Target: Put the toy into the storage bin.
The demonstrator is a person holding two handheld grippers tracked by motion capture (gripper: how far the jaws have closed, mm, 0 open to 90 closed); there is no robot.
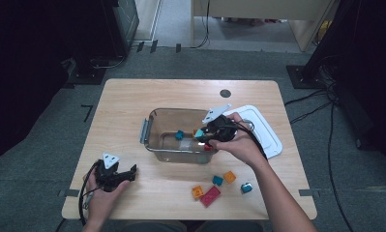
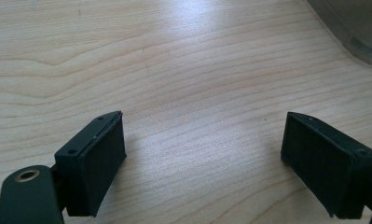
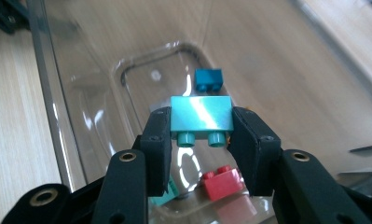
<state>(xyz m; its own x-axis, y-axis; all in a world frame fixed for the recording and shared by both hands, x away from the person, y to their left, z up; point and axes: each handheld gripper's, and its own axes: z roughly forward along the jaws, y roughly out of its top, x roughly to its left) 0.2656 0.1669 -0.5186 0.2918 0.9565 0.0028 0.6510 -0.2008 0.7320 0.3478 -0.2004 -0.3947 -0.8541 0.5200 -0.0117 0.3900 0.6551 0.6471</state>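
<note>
The right gripper (image 3: 201, 135) has its jaws clamped on a teal brick (image 3: 202, 113), one pad against each end of it, studs pointing back toward the camera. In the high view the right gripper (image 1: 203, 135) hangs over the clear plastic container (image 1: 154, 143) at the middle of the table (image 1: 127, 96), toward the container's 3 o'clock end, with the teal brick (image 1: 199, 133) above the inside of it. In the right gripper view a blue brick (image 3: 208, 79) lies on the container floor at 12 o'clock from the held brick, and a red brick (image 3: 223, 182) lies at 6 o'clock from it, between the jaws' arms.

The left gripper (image 1: 117, 175) rests near the table's 7 o'clock corner in the person's left hand (image 1: 102, 195); its jaws are spread wide with bare wood between them.

A white lid (image 1: 263, 128) lies just beside the container at 3 o'clock. Loose bricks sit on the table at 5 o'clock from the container: an orange brick (image 1: 230, 177), a small teal brick (image 1: 217, 180), a red plate (image 1: 210, 196)
</note>
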